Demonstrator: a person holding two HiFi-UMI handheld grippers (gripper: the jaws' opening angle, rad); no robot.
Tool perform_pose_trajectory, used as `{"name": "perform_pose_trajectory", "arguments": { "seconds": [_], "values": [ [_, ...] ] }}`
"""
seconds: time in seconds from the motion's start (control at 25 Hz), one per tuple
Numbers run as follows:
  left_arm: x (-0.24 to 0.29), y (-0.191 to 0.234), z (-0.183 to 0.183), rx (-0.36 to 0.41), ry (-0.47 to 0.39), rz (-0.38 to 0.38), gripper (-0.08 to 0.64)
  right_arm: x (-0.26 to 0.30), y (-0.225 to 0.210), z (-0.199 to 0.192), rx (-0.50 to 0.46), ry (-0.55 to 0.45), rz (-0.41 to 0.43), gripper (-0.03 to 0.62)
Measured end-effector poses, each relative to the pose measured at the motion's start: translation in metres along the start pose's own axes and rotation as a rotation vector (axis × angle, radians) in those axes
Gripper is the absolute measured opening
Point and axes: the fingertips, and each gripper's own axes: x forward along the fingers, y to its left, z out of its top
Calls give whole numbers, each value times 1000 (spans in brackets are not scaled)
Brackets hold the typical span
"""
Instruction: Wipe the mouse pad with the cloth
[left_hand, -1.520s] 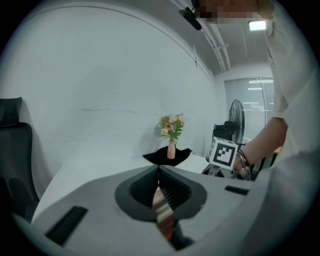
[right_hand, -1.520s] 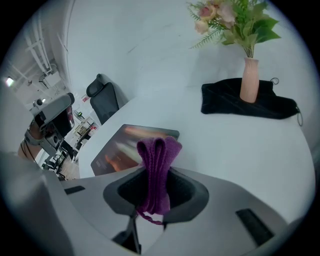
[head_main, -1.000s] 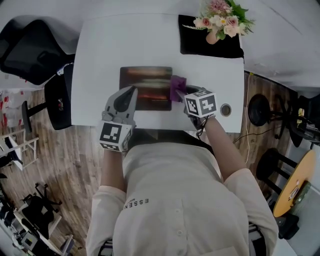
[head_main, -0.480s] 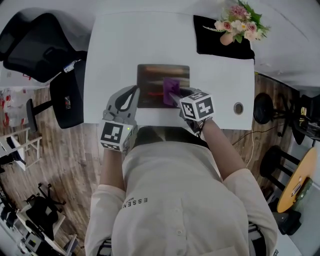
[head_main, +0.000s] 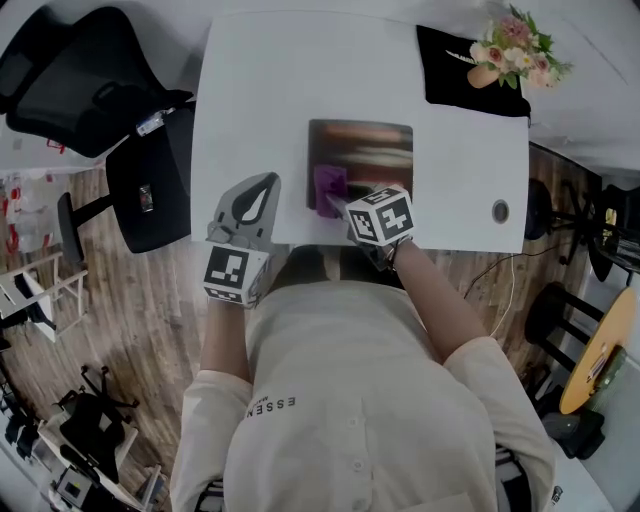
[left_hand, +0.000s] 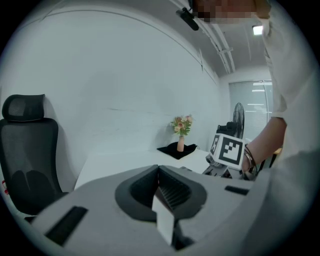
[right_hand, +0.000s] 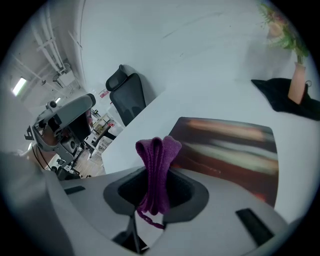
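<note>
The dark mouse pad (head_main: 362, 158) with a reddish streaked print lies on the white desk (head_main: 260, 100); in the right gripper view the mouse pad (right_hand: 235, 150) spreads to the right of the jaws. A folded purple cloth (head_main: 329, 184) rests at the pad's near left corner, and my right gripper (head_main: 337, 205) is shut on it. The cloth (right_hand: 156, 167) stands pinched upright between the jaws. My left gripper (head_main: 252, 203) hovers at the desk's near edge, left of the pad, jaws shut with nothing in them (left_hand: 161, 192).
A small vase of flowers (head_main: 512, 52) stands on a black mat (head_main: 455, 62) at the desk's far right corner. A round cable hole (head_main: 500, 211) sits near the right edge. A black office chair (head_main: 70, 75) stands left of the desk.
My right gripper has dragged the purple cloth from the pad's right side across to its near left corner. The left gripper has stayed near the desk edge.
</note>
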Motion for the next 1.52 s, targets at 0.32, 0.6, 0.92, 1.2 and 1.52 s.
{"name": "perform_pose_trajectory", "arguments": {
  "seconds": [0.32,0.6,0.92,1.2,1.52],
  "values": [
    [-8,11,-10,30,19,-53,3,20,8,0,42,-10,-51,107],
    [-1,5,-4,37,4,-92,3,13,0,-8,46,-7,-99,109],
    [13,-21,16,67,-31,-130,3,-4,-19,-19,57,-8,-113,109],
    [32,-48,22,57,-27,-141,3,-29,-50,-32,73,8,-110,109],
    [61,-85,29,68,-38,-177,3,-62,-93,-49,108,-4,-137,109]
  ]
}}
